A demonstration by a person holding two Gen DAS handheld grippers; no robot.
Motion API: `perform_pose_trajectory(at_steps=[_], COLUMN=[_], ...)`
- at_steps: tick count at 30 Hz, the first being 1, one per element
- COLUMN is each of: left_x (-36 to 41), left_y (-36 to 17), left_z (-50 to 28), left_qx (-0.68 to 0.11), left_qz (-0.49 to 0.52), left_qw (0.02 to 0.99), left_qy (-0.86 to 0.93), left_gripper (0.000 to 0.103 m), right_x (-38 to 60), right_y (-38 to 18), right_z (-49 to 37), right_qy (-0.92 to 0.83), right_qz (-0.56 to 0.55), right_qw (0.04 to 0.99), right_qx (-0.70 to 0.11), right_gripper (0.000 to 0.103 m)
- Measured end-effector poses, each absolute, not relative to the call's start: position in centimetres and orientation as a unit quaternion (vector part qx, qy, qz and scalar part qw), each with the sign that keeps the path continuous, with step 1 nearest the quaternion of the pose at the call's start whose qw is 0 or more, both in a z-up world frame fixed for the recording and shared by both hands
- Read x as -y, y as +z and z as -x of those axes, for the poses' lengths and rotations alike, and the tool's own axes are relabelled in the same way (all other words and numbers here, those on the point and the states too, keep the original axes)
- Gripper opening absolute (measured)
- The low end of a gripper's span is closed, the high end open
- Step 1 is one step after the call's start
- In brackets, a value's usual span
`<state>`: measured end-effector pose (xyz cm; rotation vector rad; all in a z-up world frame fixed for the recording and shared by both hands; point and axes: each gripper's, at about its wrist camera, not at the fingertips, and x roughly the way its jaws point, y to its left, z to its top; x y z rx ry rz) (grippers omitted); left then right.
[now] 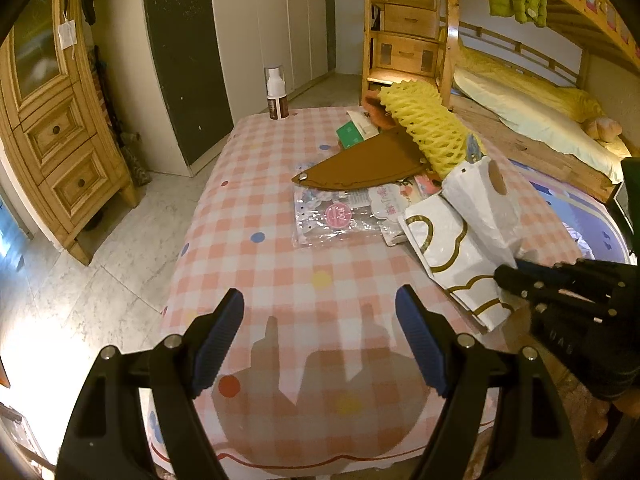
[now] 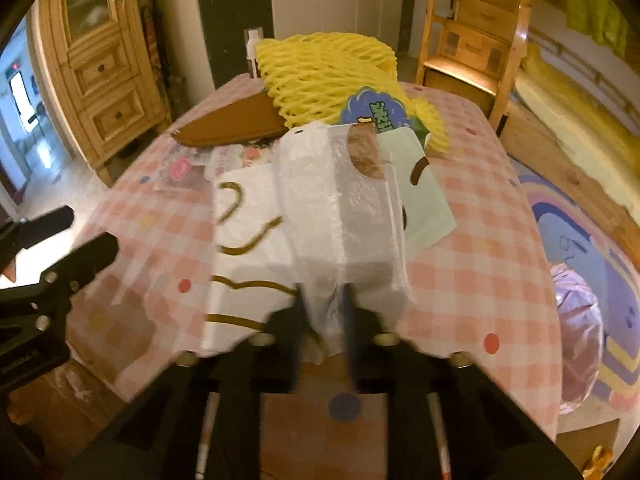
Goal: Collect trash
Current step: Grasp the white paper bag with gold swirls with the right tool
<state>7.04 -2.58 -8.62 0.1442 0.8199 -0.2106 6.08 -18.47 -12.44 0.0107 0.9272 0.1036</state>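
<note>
- The right gripper (image 2: 324, 320) pinches the crinkled white plastic bag (image 2: 344, 208) by its near end, likely to hold trash.
- The left gripper (image 1: 320, 340), jaws spread and empty, hovers over the pink checked tablecloth (image 1: 256, 208).

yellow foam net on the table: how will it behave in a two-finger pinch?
The yellow foam net is an open mesh sleeve, so it probably squashes and feels very light. Its lattice likely gives the pads purchase. It lies over the brown card, so pulling it may drag neighbouring trash.

Both wrist views low, forward — sharing table (image 1: 256, 208)
</note>
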Motion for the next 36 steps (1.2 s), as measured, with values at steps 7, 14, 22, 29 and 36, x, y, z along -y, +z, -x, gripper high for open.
perform_pose_trajectory(at_steps=[7,14,22,29,36], left_x=[3.3,4.8,6.2,6.7,6.3], left_y=[-7.4,-7.4,-8.2,-8.6,-8.6], left_z=[-6.1,-6.0,-6.5,-6.9,-6.9], left_qx=[-0.373,-0.369,-0.376,-0.374,-0.372], left_qz=[-0.08,-0.082,-0.091,-0.094,-0.091], left_qw=[0.917,0.916,0.911,0.911,0.912], left_qy=[-0.114,-0.133,-0.142,-0.145,-0.146], left_gripper=[0.081,0.081,0.081,0.081,0.081], right_x=[21.8,26.3,27.2,26.7,25.1], right_y=[-4.9,-4.1,-5.8,-9.1,-10.3], right_z=[-3.4,-3.6,-5.3,-9.8,-9.2], right_qy=[0.06,-0.007,-0.06,-0.044,0.051], right_qz=[-0.06,-0.072,-0.022,0.008,-0.039], right_qw=[0.928,0.936,0.932,0.914,0.895], right_qx=[-0.362,-0.344,-0.356,-0.404,-0.442], right_gripper=[0.005,0.004,0.004,0.004,0.004])
